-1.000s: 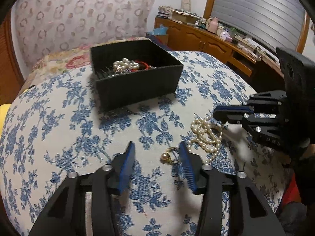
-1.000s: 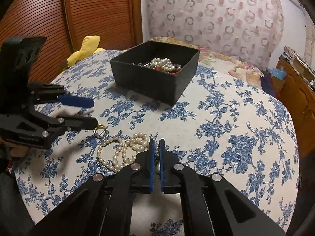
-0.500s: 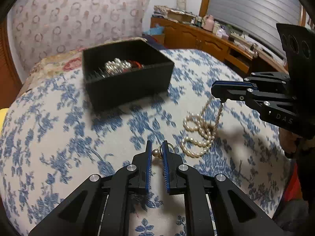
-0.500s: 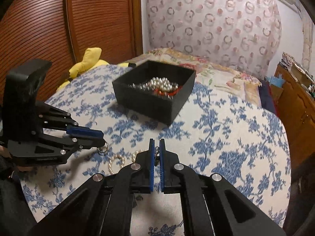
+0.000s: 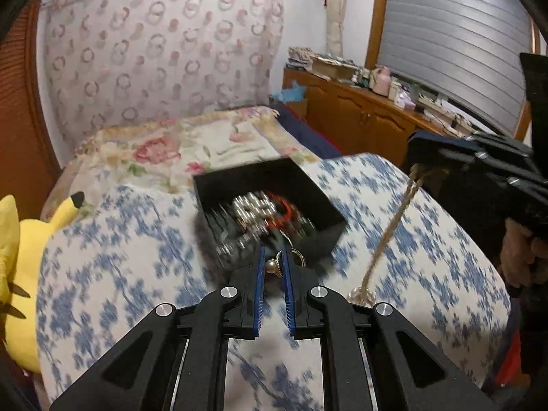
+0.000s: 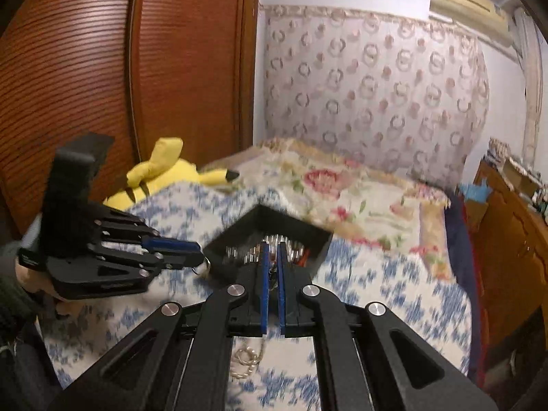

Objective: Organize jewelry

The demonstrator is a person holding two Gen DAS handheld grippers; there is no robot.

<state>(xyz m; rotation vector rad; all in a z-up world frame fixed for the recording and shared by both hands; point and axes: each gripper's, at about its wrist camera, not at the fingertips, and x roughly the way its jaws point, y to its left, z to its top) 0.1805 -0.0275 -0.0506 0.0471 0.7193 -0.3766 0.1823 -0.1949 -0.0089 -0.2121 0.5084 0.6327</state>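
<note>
Right now my left claw (image 5: 273, 267) is closed on a small gold pearl ring (image 5: 272, 267), held just before the near corner of the black jewelry box (image 5: 308, 188) on the blue-flowered bed cover (image 5: 120, 257). My right claw (image 6: 272, 257) is pinched shut on the pearl necklace (image 5: 390, 229), which hangs taut, its lower loop resting on the cover beside the box.
</note>
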